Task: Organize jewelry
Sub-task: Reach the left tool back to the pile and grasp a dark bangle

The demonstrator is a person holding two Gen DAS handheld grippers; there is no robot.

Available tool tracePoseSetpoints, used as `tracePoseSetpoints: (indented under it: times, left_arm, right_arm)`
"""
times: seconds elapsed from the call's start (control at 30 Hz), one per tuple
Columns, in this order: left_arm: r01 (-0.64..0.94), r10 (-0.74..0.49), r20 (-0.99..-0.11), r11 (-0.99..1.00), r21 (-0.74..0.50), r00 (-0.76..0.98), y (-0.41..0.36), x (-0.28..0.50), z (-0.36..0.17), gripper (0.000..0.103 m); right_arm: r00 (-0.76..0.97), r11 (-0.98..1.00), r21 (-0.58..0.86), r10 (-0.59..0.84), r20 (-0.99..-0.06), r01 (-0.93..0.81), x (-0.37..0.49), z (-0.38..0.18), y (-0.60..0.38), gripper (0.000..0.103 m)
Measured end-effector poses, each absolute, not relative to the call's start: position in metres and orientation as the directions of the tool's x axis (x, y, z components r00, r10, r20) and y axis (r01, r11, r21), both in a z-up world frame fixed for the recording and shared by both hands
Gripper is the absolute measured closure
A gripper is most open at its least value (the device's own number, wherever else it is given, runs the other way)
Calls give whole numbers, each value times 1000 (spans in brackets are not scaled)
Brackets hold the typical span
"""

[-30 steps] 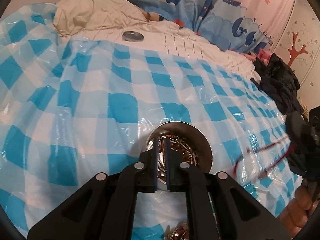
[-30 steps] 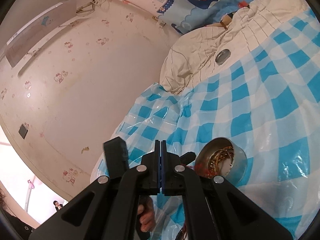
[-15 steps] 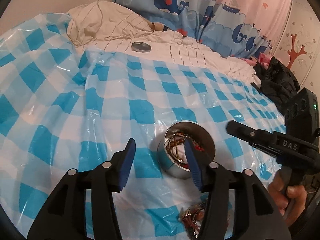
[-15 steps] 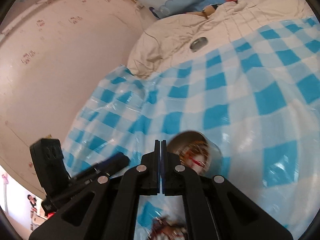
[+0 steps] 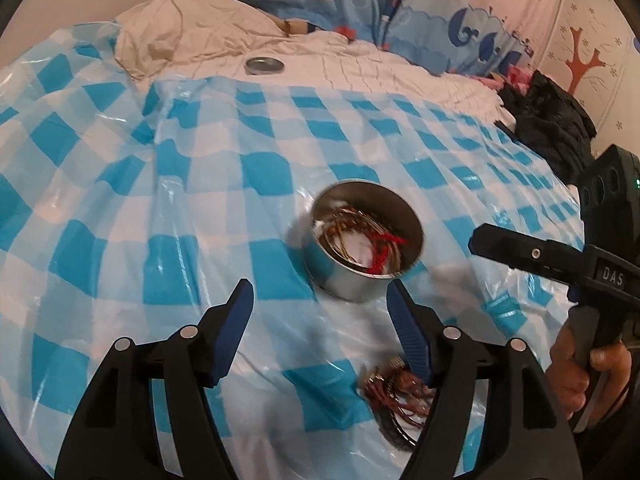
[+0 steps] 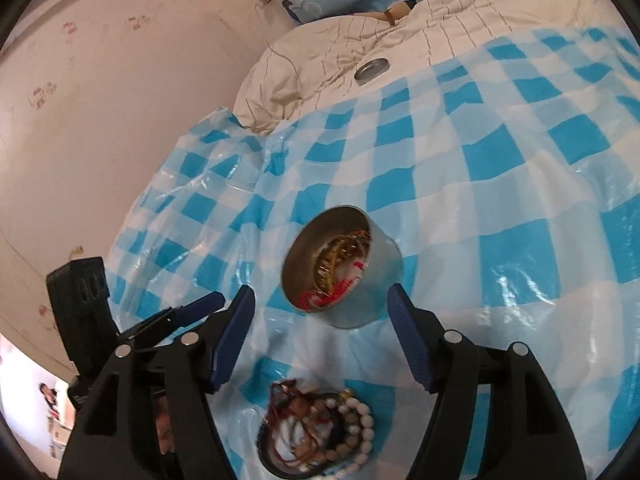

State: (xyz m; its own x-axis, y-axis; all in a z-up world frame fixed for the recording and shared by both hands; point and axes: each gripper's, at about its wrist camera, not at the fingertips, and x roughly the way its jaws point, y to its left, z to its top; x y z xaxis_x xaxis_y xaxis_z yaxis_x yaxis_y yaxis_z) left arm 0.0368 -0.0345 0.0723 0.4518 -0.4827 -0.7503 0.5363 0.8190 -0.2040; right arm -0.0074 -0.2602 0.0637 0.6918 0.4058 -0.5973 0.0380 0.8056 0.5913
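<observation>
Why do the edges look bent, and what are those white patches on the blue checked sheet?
Both wrist views use fisheye lenses, so the room curves inside a dark round border. The plastic checked sheet glares white in the right wrist view; the metal tin is slightly motion-blurred in the left wrist view.

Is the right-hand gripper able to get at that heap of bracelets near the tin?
Probably yes. The right gripper has just opened, with nothing between its jaws, and the heap of bracelets lies uncovered on the checked plastic sheet just below it. The tin sits beyond, not in the way.
</observation>
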Motion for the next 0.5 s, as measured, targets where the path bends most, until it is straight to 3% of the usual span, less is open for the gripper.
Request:
tracePoseSetpoints:
  times: [0.27, 0.5]
  left_arm:
    - [538, -466, -762, 822, -185, 449, -36, 29, 68, 31]
    - [555, -536, -766, 780, -288, 355, -32, 21, 61, 30]
  right_arm:
    - [657, 781, 613, 401, -639, 119, -20, 46, -278, 34]
    - [638, 798, 590, 391, -664, 124, -34, 46, -276, 31]
